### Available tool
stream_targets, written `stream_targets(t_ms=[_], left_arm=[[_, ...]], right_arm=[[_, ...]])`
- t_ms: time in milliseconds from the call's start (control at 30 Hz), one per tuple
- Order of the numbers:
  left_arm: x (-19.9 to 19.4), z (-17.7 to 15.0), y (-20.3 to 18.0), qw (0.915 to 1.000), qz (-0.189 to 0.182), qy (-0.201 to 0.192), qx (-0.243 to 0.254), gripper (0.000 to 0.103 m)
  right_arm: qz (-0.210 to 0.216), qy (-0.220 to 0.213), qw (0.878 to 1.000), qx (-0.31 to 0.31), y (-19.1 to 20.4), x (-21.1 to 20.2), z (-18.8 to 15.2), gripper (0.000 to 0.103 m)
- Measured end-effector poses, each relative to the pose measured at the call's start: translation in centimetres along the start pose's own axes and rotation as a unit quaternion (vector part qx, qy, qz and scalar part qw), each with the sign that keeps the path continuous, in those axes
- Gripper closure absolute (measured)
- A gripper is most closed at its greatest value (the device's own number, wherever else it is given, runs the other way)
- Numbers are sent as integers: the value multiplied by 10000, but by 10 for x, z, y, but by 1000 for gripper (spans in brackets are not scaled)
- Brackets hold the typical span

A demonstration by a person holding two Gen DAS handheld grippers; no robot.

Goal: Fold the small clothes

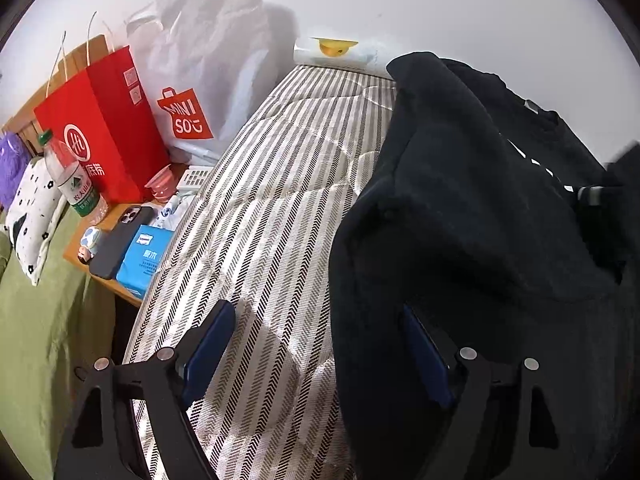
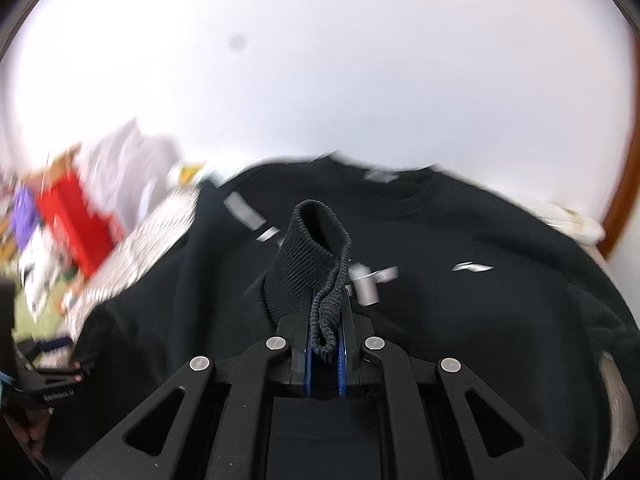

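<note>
A black sweatshirt [image 1: 480, 216] with white print lies on the striped mattress [image 1: 280, 208]. In the left wrist view my left gripper [image 1: 320, 344] is open, its right finger [image 1: 424, 356] against the sweatshirt's near edge and its left finger [image 1: 208, 344] over bare mattress. In the right wrist view my right gripper [image 2: 325, 320] is shut on the sweatshirt's ribbed cuff [image 2: 316, 248], which stands up between the pads above the spread body [image 2: 480, 300]. That view is motion-blurred.
Left of the mattress a wooden side table [image 1: 128, 292] holds a red paper bag [image 1: 100, 120], a white Miniso bag [image 1: 200, 80], a water bottle [image 1: 68, 176], a phone [image 1: 120, 240] and a blue tissue pack [image 1: 144, 256]. A white wall stands behind. A green sheet [image 1: 36, 320] lies far left.
</note>
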State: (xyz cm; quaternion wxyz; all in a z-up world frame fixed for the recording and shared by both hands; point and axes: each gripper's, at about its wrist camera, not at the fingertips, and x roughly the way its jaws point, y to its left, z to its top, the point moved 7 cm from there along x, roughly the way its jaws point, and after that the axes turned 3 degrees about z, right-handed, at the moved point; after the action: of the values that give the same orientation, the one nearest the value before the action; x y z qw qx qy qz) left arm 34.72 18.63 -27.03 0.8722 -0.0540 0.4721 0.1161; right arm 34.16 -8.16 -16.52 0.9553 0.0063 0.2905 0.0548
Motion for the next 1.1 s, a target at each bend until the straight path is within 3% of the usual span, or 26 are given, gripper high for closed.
stream_targets(t_ms=[167, 267, 400, 500, 600, 667, 733, 1100], left_arm=[[1, 0, -6, 9999, 134, -17, 63, 21], [0, 0, -7, 9998, 174, -2, 52, 21], [-3, -3, -7, 9997, 234, 41, 78, 21], [-12, -9, -8, 9997, 198, 65, 128, 21], [-23, -17, -9, 9997, 160, 27, 206, 21], [-31, -23, -11, 9996, 111, 15, 249, 21], [-39, -32, -13, 9997, 30, 20, 250, 21], [-82, -103, -19, 9976, -646, 119, 201, 21]], right_arm=[[-338, -210, 9977, 551, -73, -36, -2, 95], [-507, -67, 9942, 948, -119, -41, -19, 94], [-391, 245, 9869, 1543, -161, -34, -54, 92], [-667, 528, 9796, 1818, -182, -30, -76, 78], [-787, 476, 9769, 1927, -193, -42, -86, 68], [-815, 445, 9779, 1875, -199, -57, -91, 53], [-926, 464, 9785, 1782, -203, -74, -101, 47], [-1075, 1033, 9764, 1564, -230, -150, -185, 34]])
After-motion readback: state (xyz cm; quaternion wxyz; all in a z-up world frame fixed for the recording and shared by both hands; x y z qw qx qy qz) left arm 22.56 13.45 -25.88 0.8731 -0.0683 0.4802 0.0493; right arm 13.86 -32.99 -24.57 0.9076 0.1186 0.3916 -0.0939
